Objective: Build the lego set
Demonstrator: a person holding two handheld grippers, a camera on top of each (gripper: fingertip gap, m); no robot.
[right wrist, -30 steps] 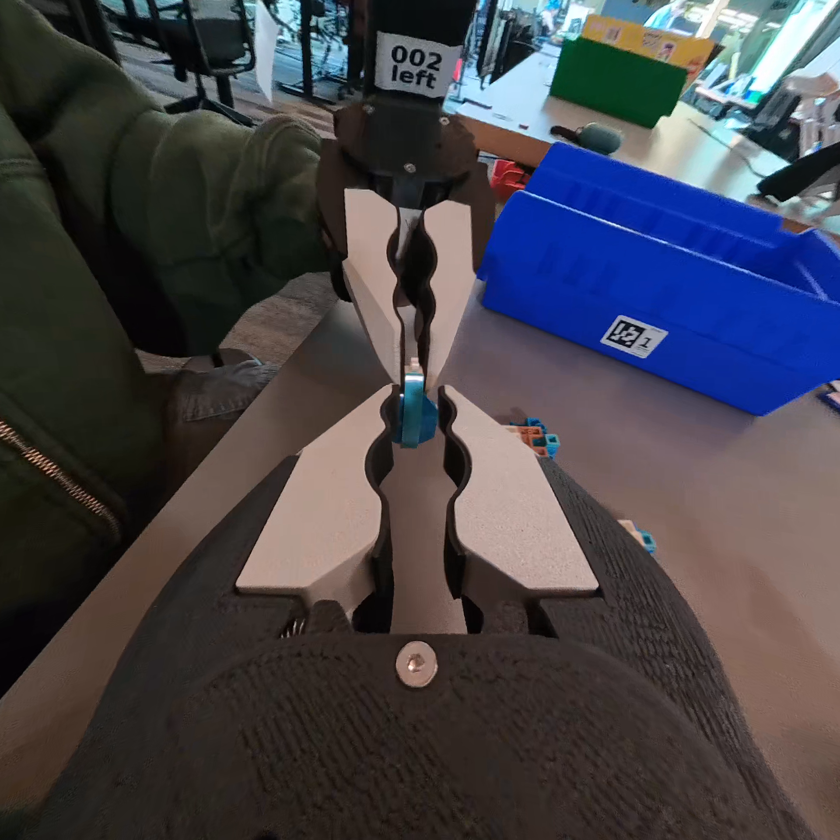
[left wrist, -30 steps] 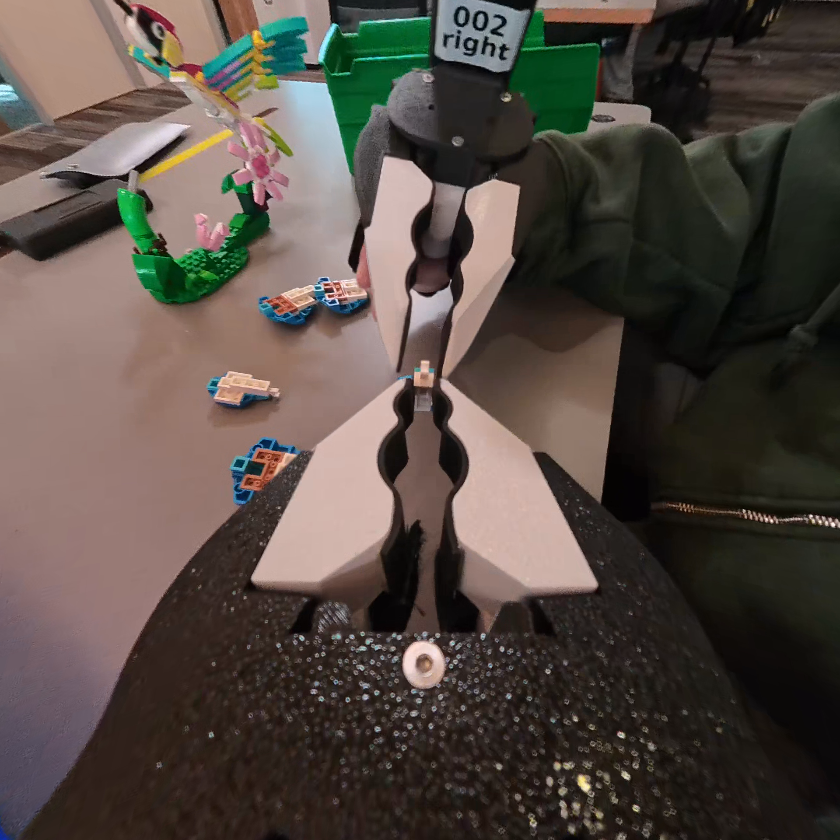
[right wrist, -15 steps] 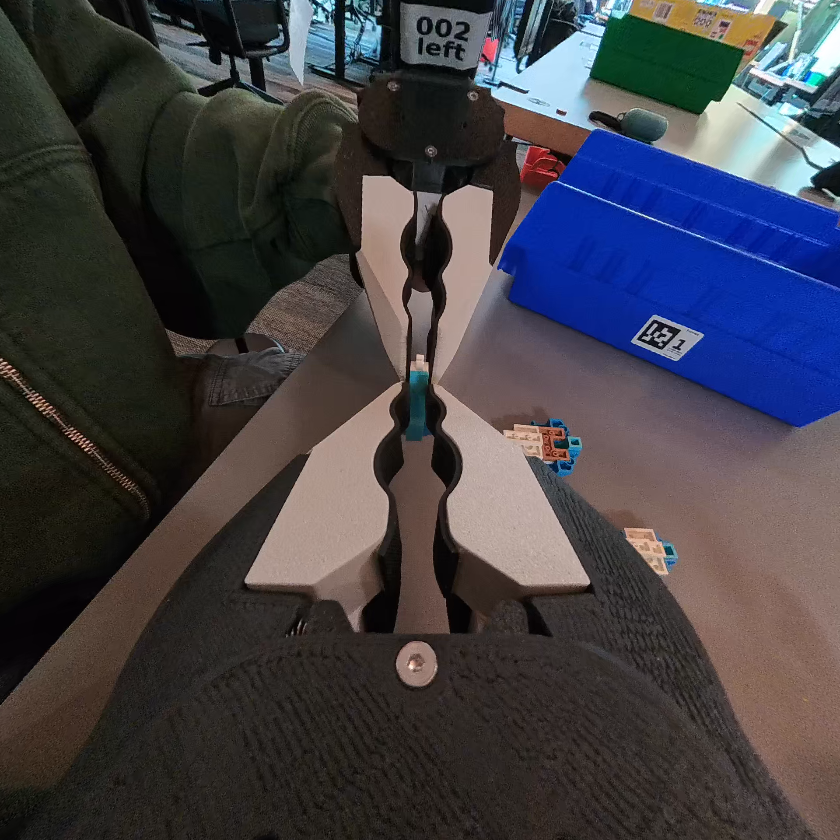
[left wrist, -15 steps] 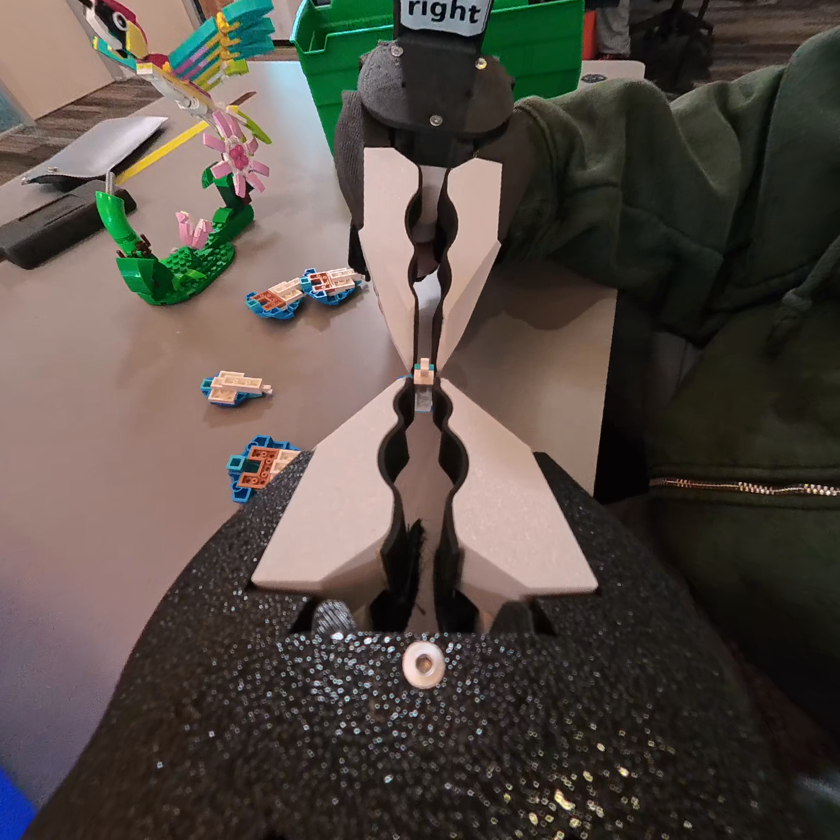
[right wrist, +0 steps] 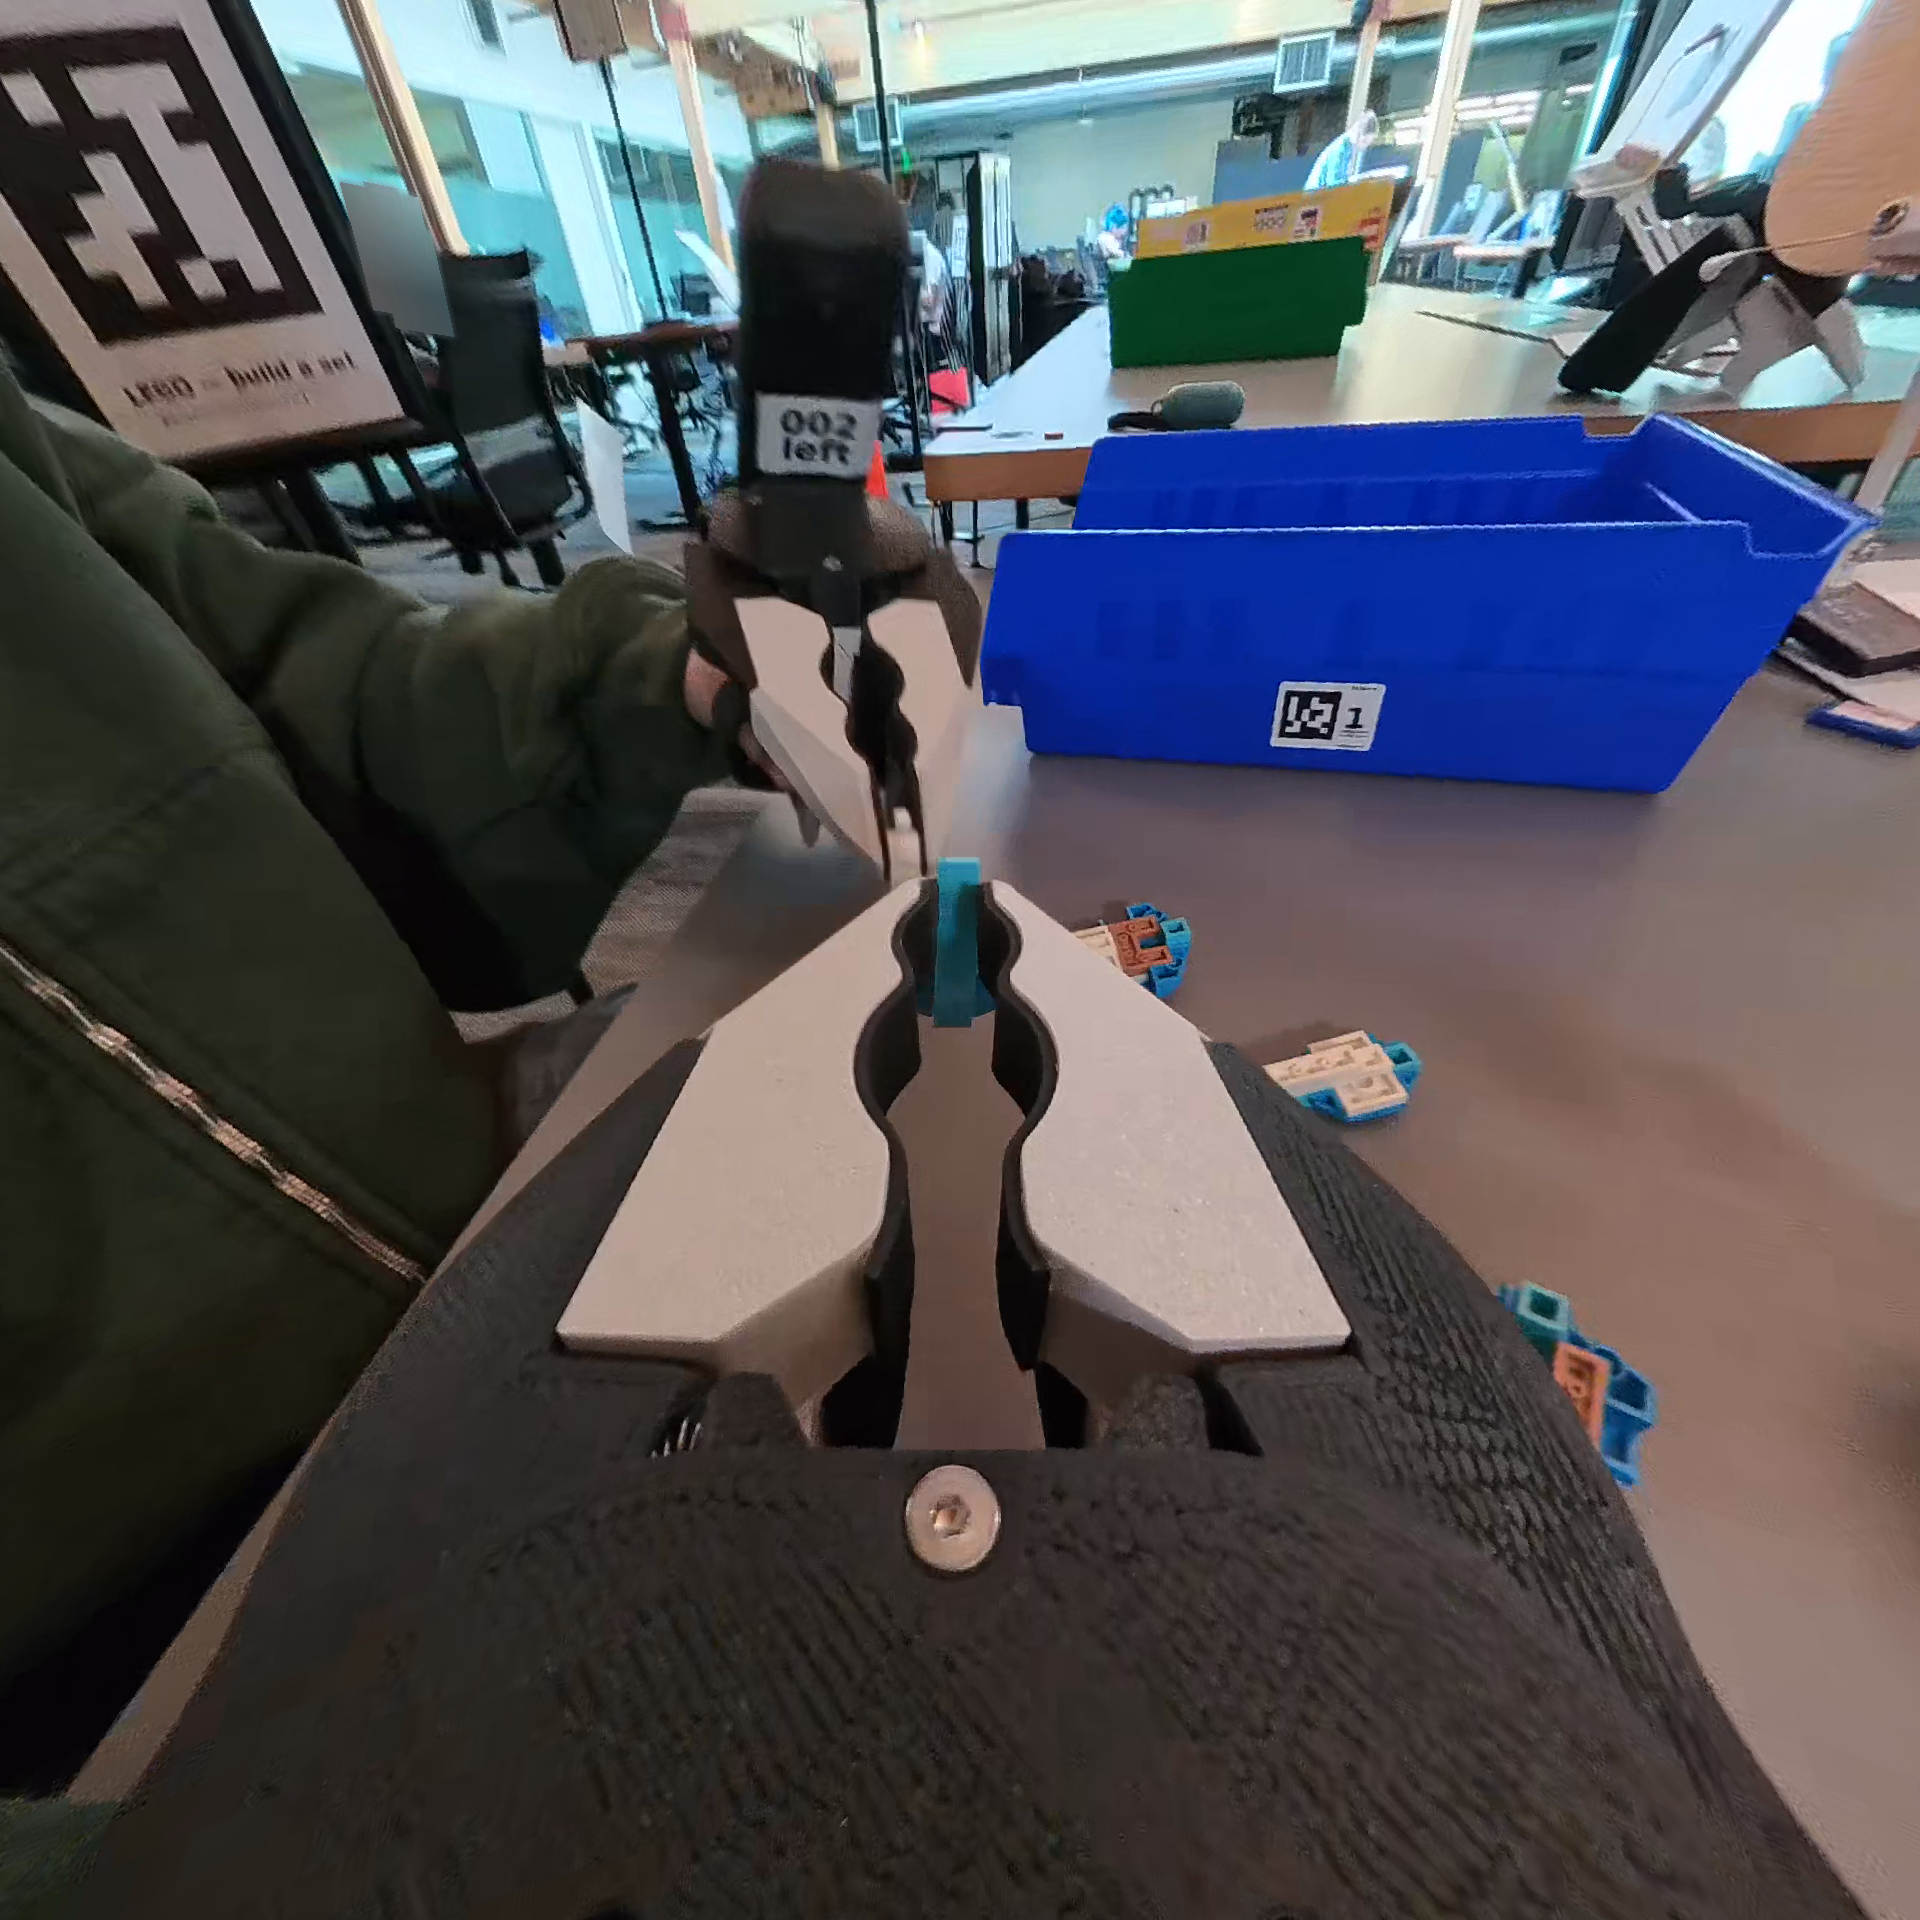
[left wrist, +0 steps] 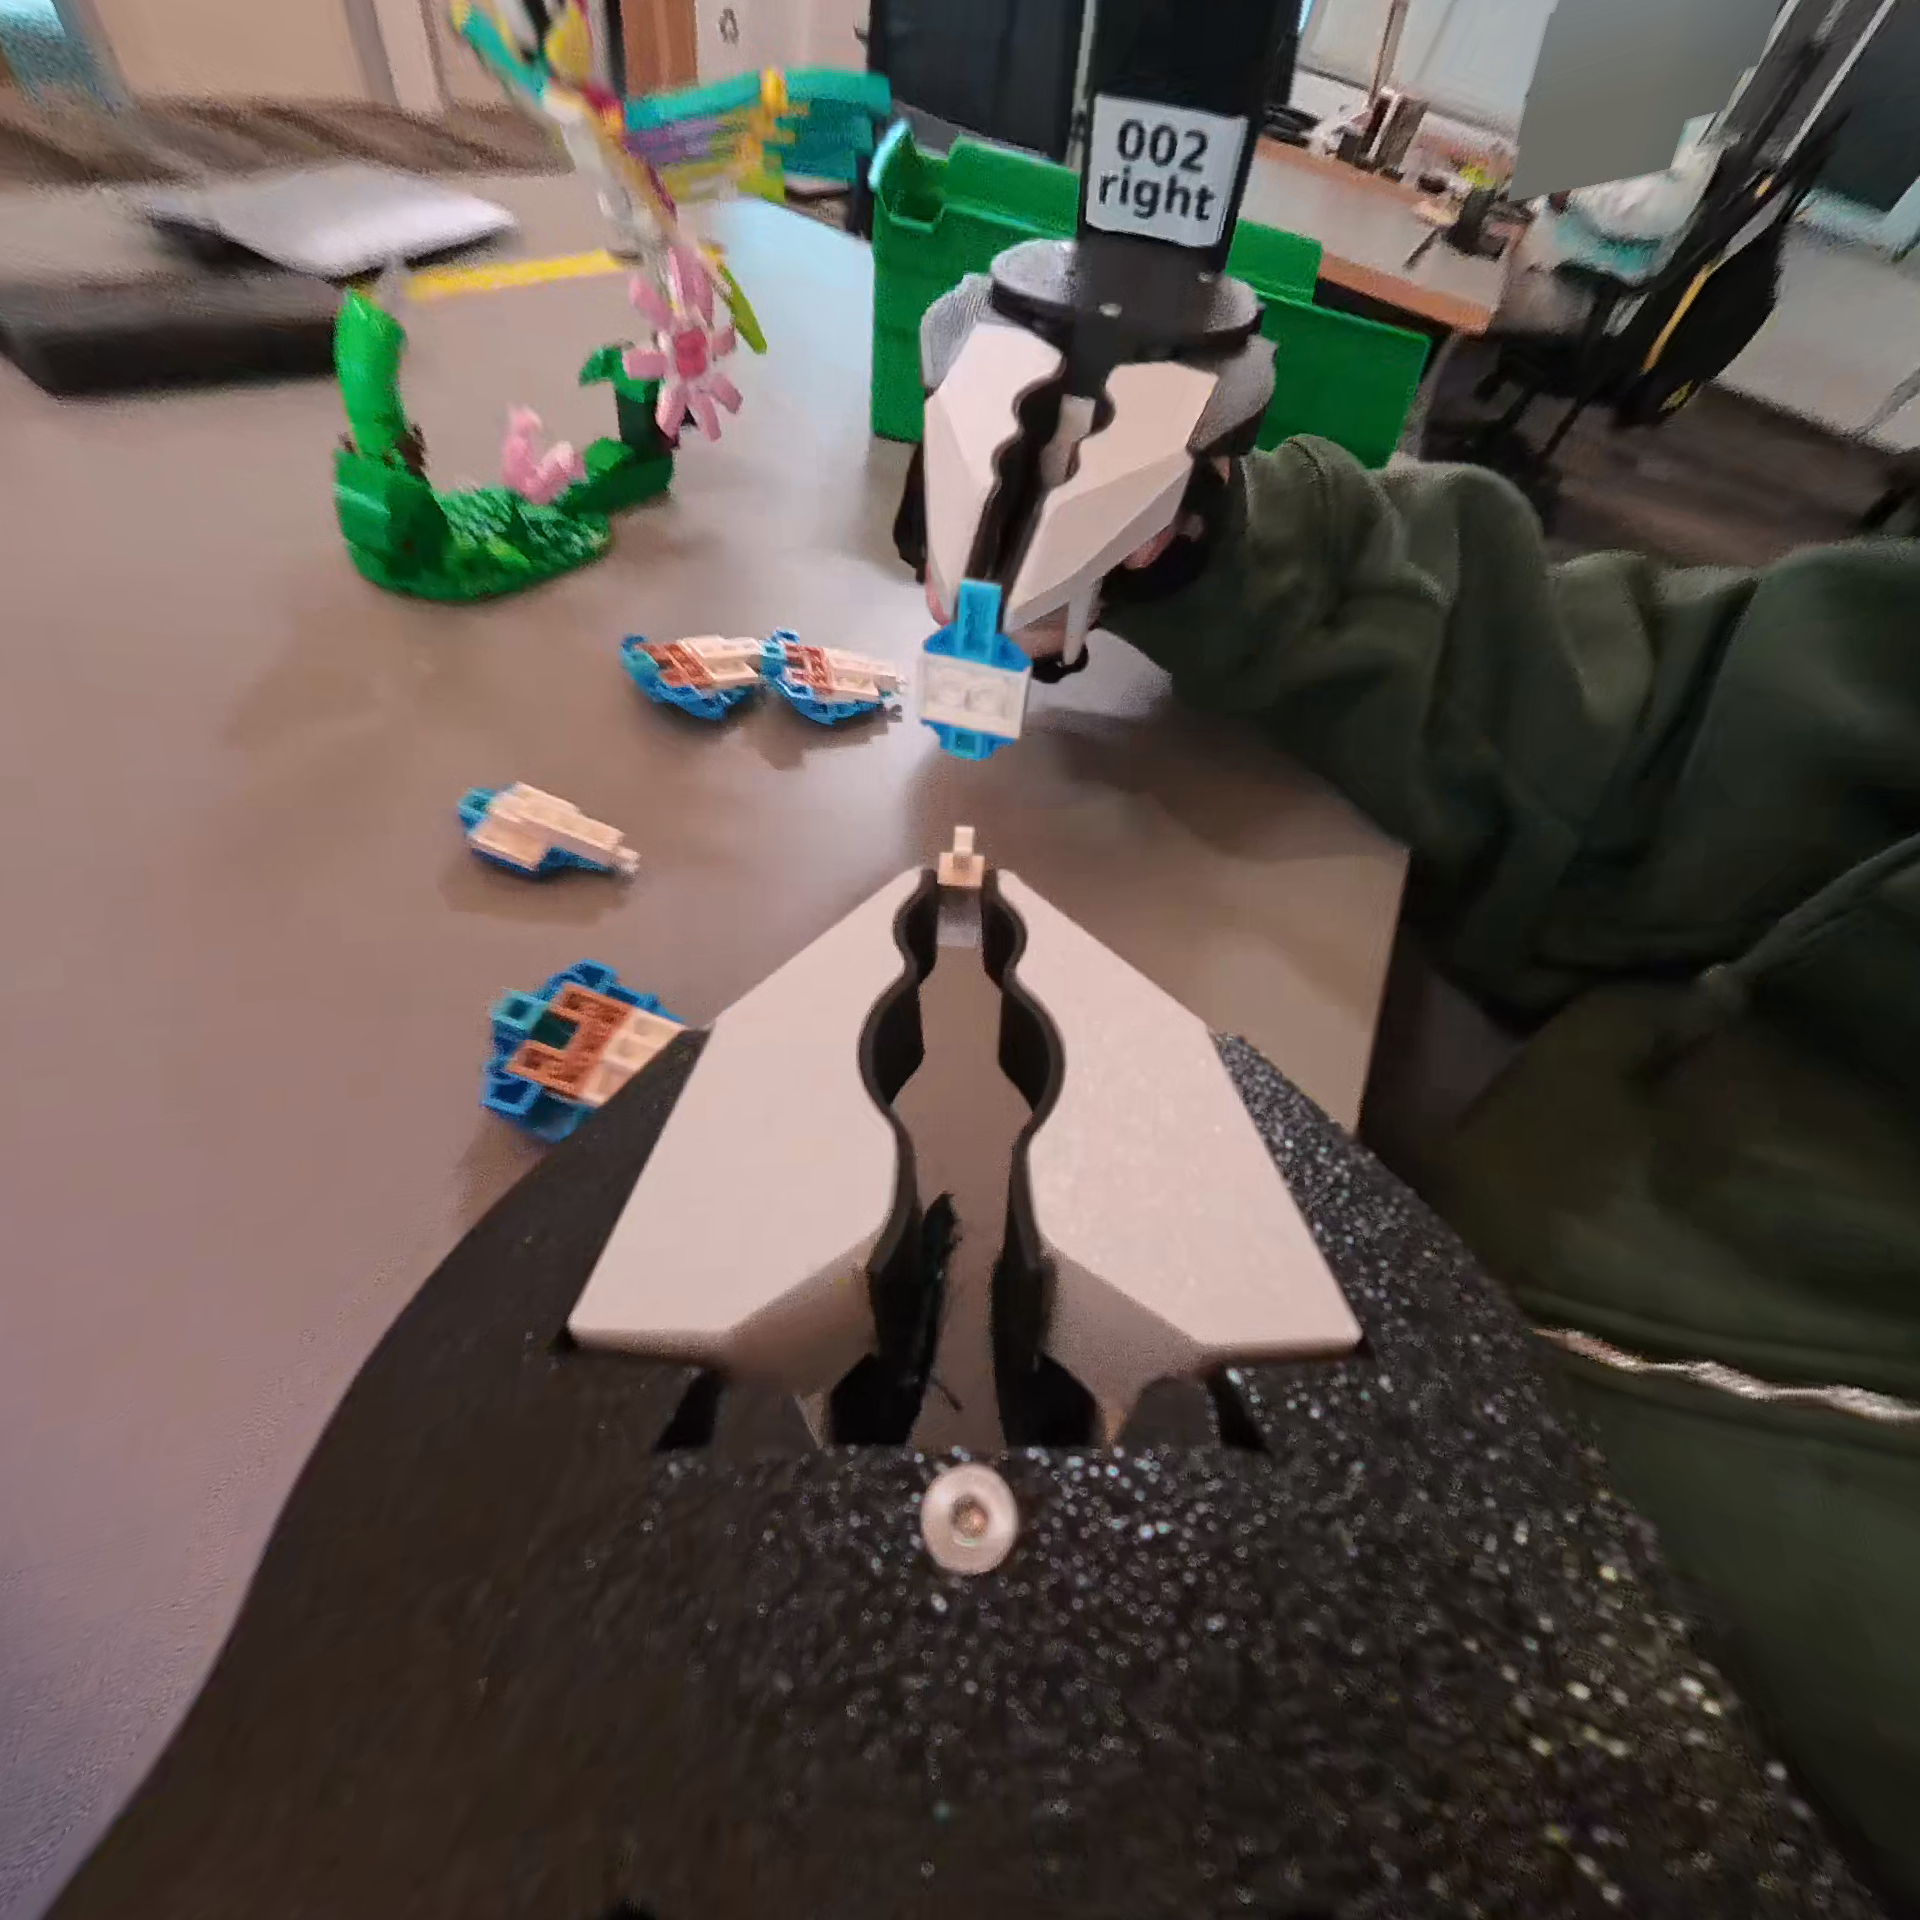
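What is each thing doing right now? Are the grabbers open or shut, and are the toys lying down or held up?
left gripper: shut on a tiny tan piece.
right gripper: shut on a blue and white brick piece, held above the table.
four small brick builds: lying loose on the table.
green flower model: standing upright.
blue bin: open-topped; contents hidden.
green bin: open-topped; contents hidden.

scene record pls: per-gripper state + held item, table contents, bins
left gripper: shut on small tan brick piece
right gripper: shut on blue and white brick assembly
gap: the two held pieces are apart, not joined
table: four small blue, white and orange brick assemblies, green plant brick model
bins: green bin, blue bin
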